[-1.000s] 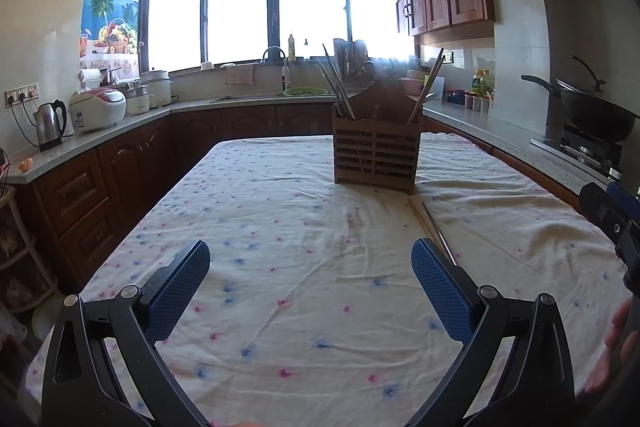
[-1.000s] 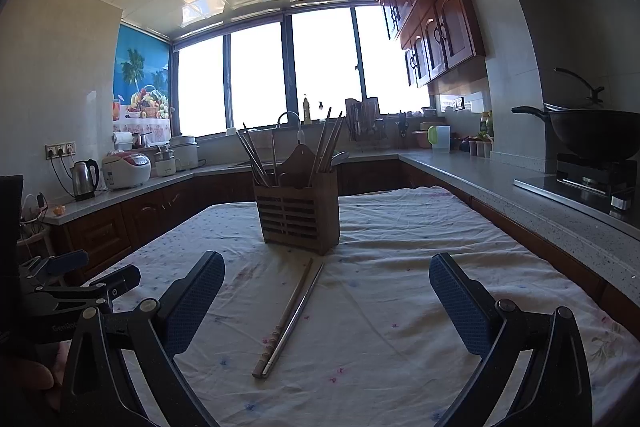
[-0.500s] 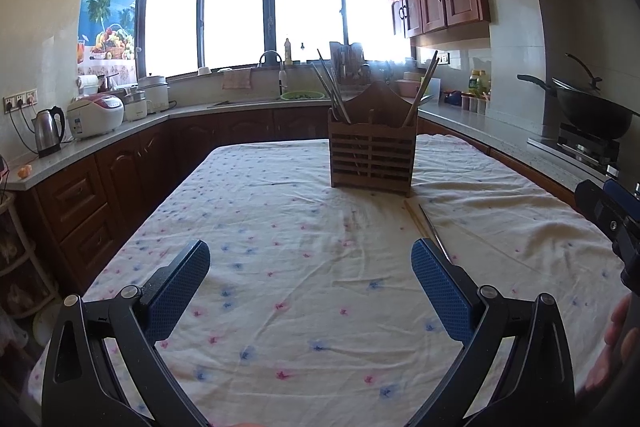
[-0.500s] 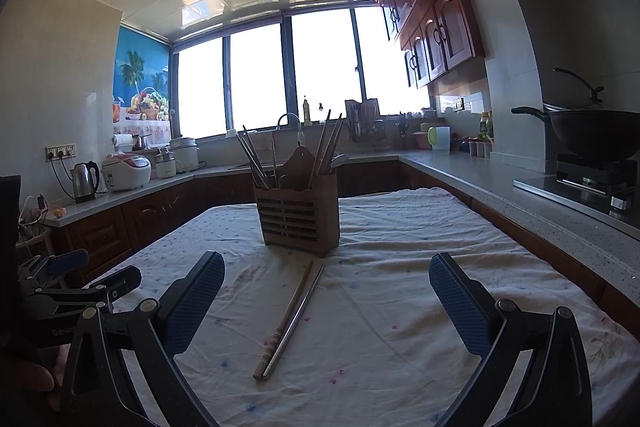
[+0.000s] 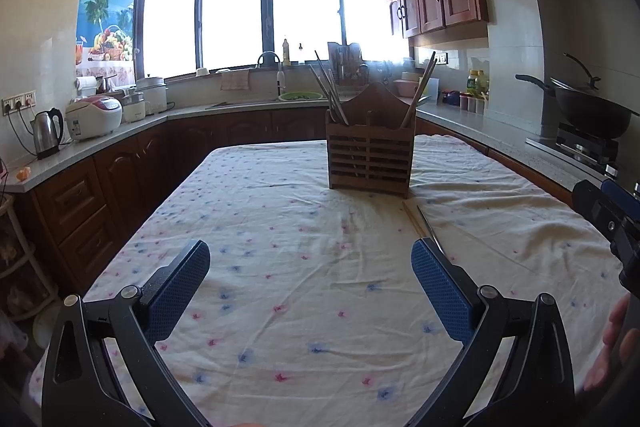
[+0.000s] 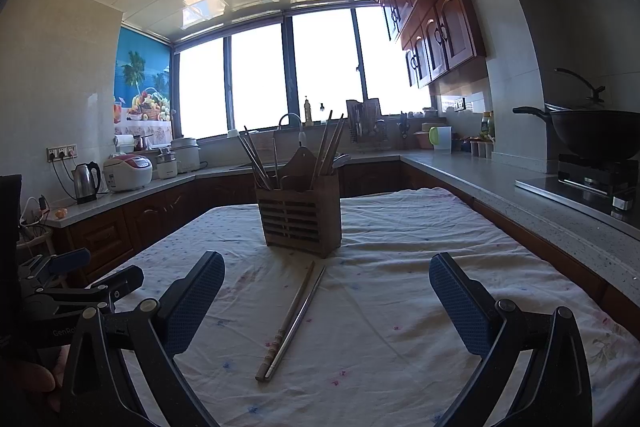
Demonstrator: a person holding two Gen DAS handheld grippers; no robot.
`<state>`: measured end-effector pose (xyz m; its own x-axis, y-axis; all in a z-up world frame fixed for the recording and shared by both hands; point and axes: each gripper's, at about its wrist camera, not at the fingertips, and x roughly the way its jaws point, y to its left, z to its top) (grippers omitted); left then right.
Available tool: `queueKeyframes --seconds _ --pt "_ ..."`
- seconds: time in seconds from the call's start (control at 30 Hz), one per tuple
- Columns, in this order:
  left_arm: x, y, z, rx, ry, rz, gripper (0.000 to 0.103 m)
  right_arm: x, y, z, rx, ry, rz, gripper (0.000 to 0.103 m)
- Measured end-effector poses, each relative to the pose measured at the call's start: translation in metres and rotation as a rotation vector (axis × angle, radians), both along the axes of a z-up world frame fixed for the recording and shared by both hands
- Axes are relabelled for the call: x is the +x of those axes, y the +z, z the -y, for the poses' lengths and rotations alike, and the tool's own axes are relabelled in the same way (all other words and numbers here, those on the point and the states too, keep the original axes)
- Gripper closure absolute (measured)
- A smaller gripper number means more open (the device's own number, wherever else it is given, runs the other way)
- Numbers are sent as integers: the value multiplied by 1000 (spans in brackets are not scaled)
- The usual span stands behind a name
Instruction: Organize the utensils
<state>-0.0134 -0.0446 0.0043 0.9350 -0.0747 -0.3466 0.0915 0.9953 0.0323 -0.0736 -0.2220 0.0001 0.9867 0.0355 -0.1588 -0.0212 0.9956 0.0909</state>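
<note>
- The slatted wooden utensil holder (image 6: 299,214) on the cloth-covered table (image 6: 400,307) already holds several chopsticks.
- Left to do, it seems: one wooden chopstick (image 6: 289,319) and one metal chopstick (image 6: 299,321) lie touching, just before the holder.
- The right gripper (image 6: 326,301) hovers over them, jaws wide apart and empty.
- The left gripper (image 5: 310,285) is likewise spread, empty.
- Nothing blocks the path.

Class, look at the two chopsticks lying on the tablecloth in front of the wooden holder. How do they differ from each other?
The wooden chopstick is matt brown with ridged rings near its close end; the metal chopstick is smooth, silvery and shiny. The wooden chopstick looks thicker, the metal chopstick slimmer. Both lie flat on the tablecloth, side by side, pointing toward the wooden holder, outside it.
</note>
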Motion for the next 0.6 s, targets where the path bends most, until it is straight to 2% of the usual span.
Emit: queueKeyframes --seconds 0.6 --pt "3 1 1 0 -8 -6 0 0 1 -2 4 1 -1 0"
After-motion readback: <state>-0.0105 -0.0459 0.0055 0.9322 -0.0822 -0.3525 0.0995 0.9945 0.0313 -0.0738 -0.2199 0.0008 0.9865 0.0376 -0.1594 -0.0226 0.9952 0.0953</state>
